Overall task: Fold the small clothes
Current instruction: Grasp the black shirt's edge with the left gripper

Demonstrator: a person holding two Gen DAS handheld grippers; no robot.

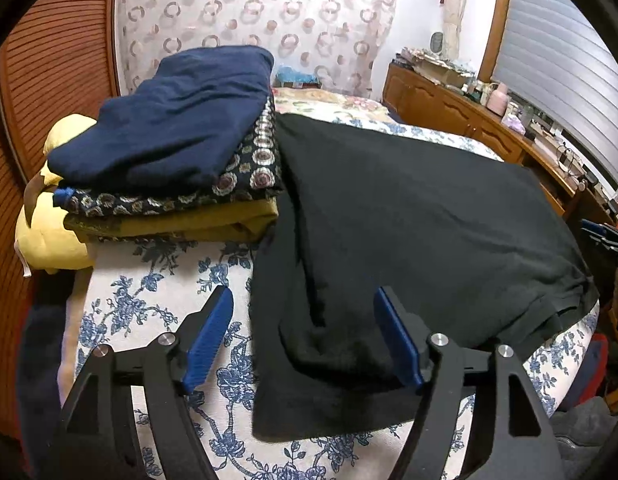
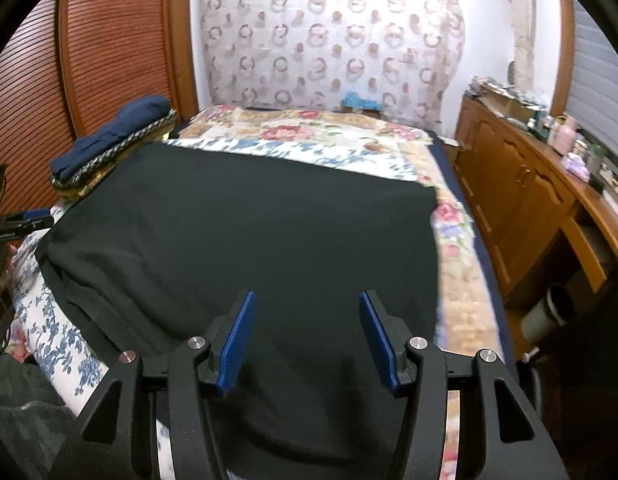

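A bed [image 1: 157,280] with a blue-flowered cover fills a bedroom with louvred wooden doors on the left. At its left edge sits a stack of folded clothes [image 1: 169,160], navy on top, likely parked there to keep finished pieces out of the working area. Beside and touching it, a black garment [image 2: 237,232] lies spread flat, ready for folding. The left gripper [image 1: 305,340] hangs over its near-left edge, fingers apart and empty; the right gripper [image 2: 307,340] hovers over its near middle, also spread, holding nothing.
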